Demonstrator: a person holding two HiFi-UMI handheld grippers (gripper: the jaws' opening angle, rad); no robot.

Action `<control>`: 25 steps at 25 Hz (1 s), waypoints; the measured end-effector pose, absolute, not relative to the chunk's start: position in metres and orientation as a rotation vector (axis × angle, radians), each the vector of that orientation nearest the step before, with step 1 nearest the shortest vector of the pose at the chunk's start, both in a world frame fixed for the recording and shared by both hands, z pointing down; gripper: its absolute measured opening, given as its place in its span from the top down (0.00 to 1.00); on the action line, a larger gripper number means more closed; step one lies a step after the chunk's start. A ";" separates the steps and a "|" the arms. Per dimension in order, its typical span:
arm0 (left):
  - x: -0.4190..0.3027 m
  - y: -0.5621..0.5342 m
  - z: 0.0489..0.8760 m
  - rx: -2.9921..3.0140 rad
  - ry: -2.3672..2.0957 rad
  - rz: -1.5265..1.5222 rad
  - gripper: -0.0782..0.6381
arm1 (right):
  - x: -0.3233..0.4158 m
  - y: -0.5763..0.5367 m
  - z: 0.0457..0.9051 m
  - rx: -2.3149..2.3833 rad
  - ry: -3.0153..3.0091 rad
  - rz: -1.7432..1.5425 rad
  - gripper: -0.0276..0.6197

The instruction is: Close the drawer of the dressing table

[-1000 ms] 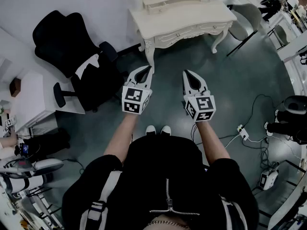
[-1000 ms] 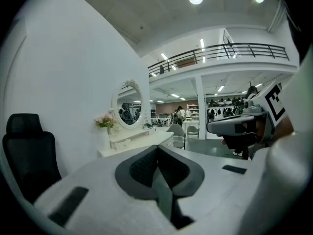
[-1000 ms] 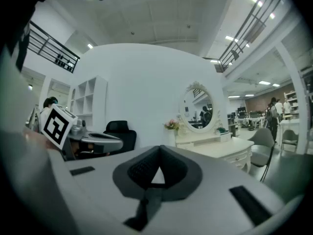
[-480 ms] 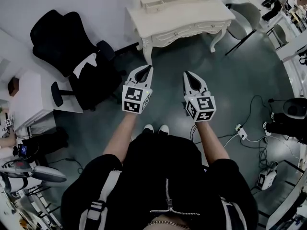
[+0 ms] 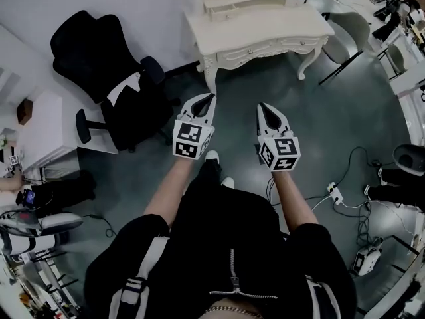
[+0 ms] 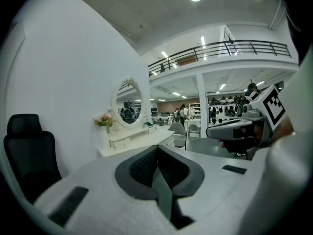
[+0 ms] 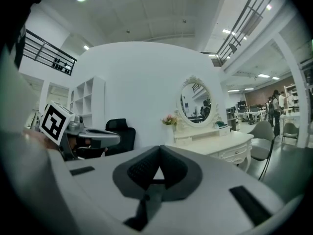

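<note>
The cream dressing table stands against the far wall, with an oval mirror and pink flowers on it. A small drawer in its upper tier sticks out a little. Both grippers hang in the air over the floor, well short of the table and pointing at it. My left gripper has its jaws together and nothing in them. My right gripper is likewise shut and empty. The table also shows in the left gripper view, far beyond the jaws.
A black office chair stands left of the table and a grey chair right of it. A white desk is at the far left. Cables and a power strip lie on the floor at right.
The person has taken a step toward the table, one shoe now ahead of the other. Both grippers stay shut and side by side, a little lower in the picture.
</note>
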State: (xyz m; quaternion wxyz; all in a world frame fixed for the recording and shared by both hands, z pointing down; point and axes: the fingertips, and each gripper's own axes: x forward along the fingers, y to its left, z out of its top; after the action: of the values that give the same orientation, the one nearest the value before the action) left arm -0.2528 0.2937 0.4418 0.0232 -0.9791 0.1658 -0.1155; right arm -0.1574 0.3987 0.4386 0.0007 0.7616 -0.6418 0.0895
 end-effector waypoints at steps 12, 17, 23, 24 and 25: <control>-0.195 0.225 0.448 -3.051 0.526 -0.354 0.88 | -0.102 0.332 0.444 2.377 -2.019 0.303 0.95; -0.151 0.181 0.457 -3.065 0.498 -0.361 0.88 | -0.061 0.288 0.452 2.384 -1.990 0.319 0.95; -0.102 0.113 0.454 -3.065 0.457 -0.385 0.88 | -0.012 0.218 0.443 2.420 -1.962 0.335 0.95; -0.094 0.100 0.453 -3.063 0.454 -0.383 0.88 | -0.004 0.205 0.441 2.422 -1.962 0.330 0.95; -0.086 0.087 0.452 -3.063 0.452 -0.380 0.88 | 0.004 0.191 0.440 2.424 -1.961 0.328 0.95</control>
State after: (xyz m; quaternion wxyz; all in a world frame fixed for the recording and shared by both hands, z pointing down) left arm -0.0858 0.0874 0.4519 0.0112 -0.9819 0.1448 -0.1219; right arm 0.0043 0.1912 0.4401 0.0032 0.7732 -0.6255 0.1048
